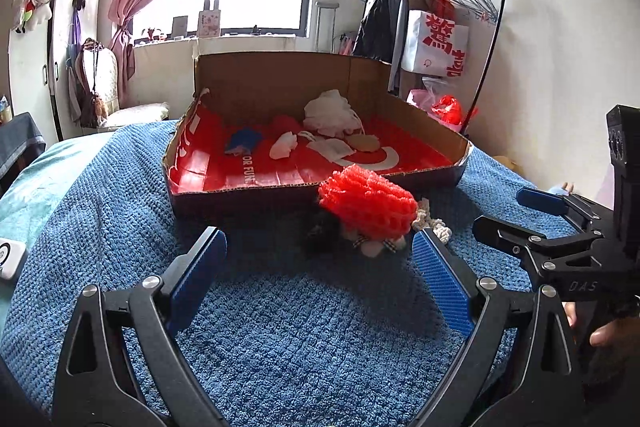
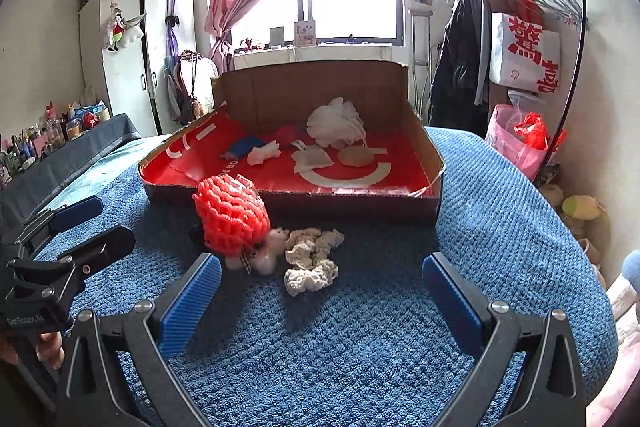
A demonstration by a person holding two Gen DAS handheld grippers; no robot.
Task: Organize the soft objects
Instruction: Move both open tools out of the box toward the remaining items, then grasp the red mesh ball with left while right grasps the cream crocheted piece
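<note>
A shallow cardboard box with a red lining sits on the blue blanket and holds several soft items, among them a white mesh puff. In front of it lie a red foam net over a small white plush, a dark fuzzy item, and a cream crocheted scrunchie. My left gripper is open and empty, just short of the red net. My right gripper is open and empty, with the scrunchie between its fingertips.
The blue knitted blanket covers the bed. A white device lies at the left edge. A clothes rack with bags stands at the right. A cluttered dark table is at the left.
</note>
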